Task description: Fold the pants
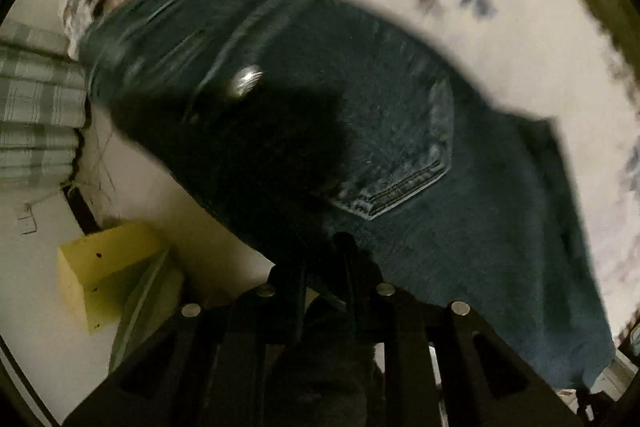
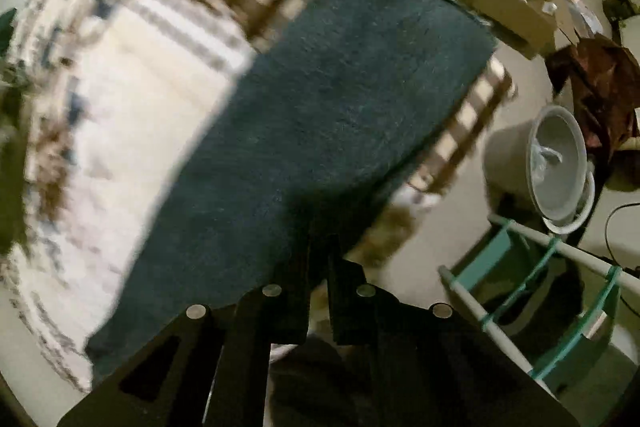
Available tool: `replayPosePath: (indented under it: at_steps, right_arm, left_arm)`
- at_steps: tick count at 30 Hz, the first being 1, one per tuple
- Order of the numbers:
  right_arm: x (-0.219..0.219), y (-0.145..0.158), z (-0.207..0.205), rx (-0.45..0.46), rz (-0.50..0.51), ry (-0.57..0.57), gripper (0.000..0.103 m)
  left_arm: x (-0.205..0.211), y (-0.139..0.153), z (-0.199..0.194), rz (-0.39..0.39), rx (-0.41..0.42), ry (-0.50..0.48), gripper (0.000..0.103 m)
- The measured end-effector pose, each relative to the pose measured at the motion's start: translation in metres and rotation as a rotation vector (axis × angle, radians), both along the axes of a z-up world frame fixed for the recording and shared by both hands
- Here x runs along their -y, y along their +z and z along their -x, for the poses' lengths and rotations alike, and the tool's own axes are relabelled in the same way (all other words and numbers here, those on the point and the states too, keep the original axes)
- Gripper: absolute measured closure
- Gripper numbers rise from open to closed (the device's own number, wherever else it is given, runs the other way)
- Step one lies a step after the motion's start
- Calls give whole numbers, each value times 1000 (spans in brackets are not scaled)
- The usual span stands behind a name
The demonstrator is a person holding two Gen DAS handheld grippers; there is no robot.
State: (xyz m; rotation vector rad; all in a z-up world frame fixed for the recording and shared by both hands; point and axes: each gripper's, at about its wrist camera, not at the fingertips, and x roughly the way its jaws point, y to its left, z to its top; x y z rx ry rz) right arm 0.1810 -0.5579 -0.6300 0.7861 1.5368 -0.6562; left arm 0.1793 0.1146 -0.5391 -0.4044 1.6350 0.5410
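Both ends pinched, jeans hanging between

Left gripper [image 1: 320,259] and right gripper [image 2: 320,251] have fingers closed on the jeans [image 1: 400,155], stretched lengthwise over the bed [image 2: 132,99].

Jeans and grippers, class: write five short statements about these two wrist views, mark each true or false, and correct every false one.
1. The left gripper is shut on the jeans. True.
2. The jeans are red. False: dark blue denim.
3. A back pocket shows in the left wrist view. True.
4. The right gripper hangs open, away from the cloth. False: it is shut on the jeans' edge.
5. A grey bin stands on the floor beside the bedspread. True.
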Motion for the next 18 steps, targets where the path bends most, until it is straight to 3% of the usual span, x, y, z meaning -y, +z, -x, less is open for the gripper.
replayPosePath:
  at_steps: [3,5,8,9,10,15,18]
  right_arm:
    - [13,-21,22,-30,-61,-23,89]
    - [26,-19,41,6,-115,-77,64]
    - [52,5,67,102,-88,-136,57]
    - [63,15,74,134,-65,-156,56]
    - [73,21,79,159,-46,-173,54]
    - [126,23,81,234,1,-280,53]
    - [146,-2,57,257,-65,-318,53]
  left_arm:
    - [0,-7,3,-4,-7,13,85]
    - [-1,4,6,-1,23,27,79]
    - [0,22,9,-6,55,27,49]
    - [1,31,12,-14,66,25,29]
    - [2,37,13,-19,81,24,20]
    - [12,53,9,-65,155,7,20]
    - [11,50,5,-74,175,10,20]
